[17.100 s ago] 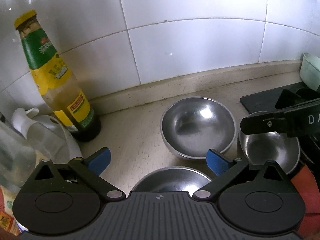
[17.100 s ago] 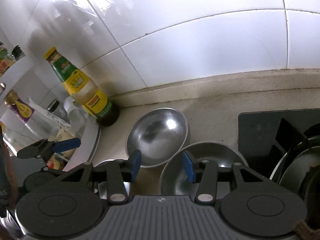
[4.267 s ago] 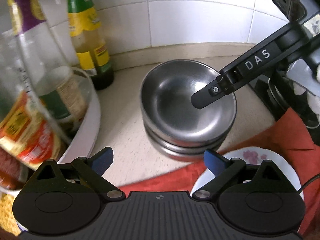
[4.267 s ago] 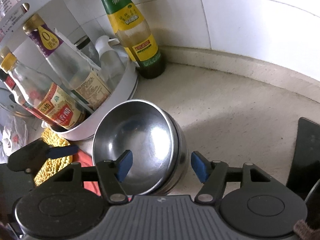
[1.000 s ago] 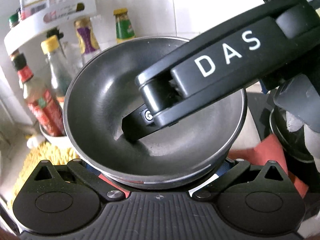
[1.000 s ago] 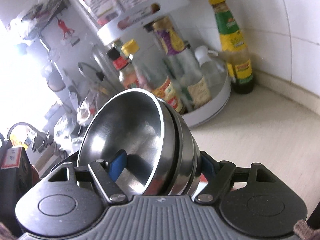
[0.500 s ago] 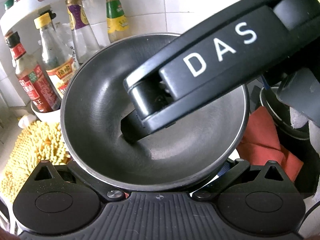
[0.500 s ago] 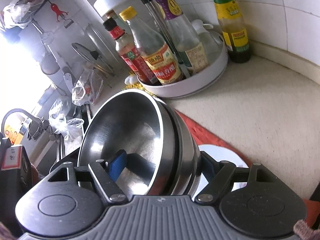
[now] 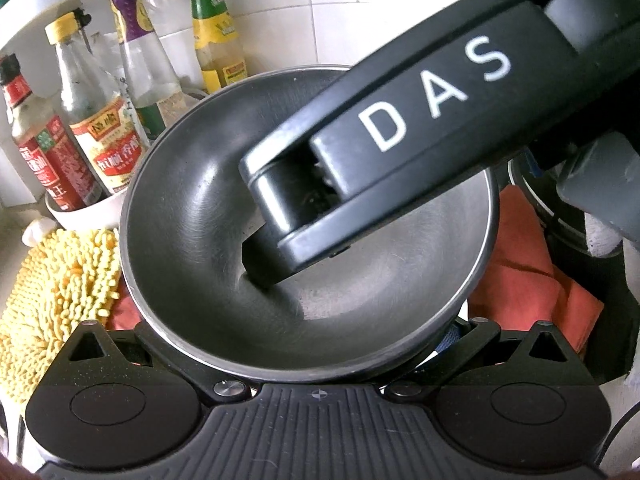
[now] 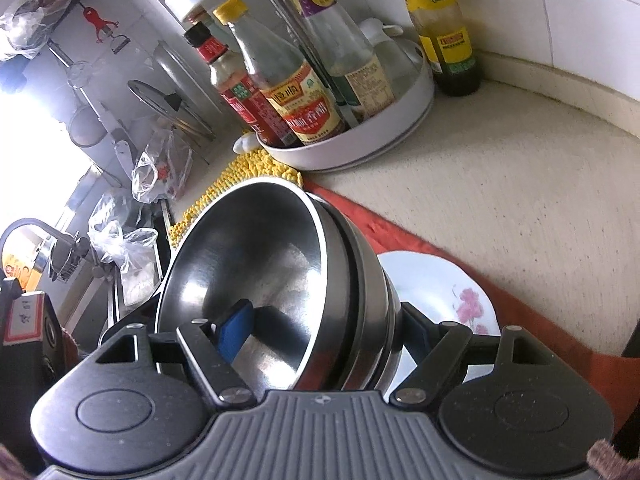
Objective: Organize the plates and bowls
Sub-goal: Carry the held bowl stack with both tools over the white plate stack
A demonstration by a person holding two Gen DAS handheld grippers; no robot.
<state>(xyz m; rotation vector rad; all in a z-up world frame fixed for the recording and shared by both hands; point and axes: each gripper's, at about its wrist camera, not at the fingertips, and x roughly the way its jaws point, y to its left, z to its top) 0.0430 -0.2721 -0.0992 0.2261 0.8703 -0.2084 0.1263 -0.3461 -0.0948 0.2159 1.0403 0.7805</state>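
My right gripper (image 10: 324,328) is shut on a stack of steel bowls (image 10: 280,264), one finger inside the top bowl and one against the outer wall, and holds it tilted above a white flowered plate (image 10: 448,288) on a red cloth (image 10: 404,236). In the left wrist view the same stack (image 9: 200,220) fills the middle, with the right gripper's black finger marked DAS (image 9: 400,128) reaching into it. My left gripper's fingertips are hidden under the stack.
A white turntable rack (image 10: 384,128) holds several sauce bottles at the back. A green-labelled bottle (image 10: 444,28) stands by the tiled wall. A yellow chenille mat (image 9: 52,292) lies to the left. The beige counter (image 10: 520,184) stretches to the right. A sink tap (image 10: 40,240) is far left.
The stack of bowls, once lifted off the counter, has come lower over the red cloth and plate. The bottles and rack now sit higher and farther in both views.
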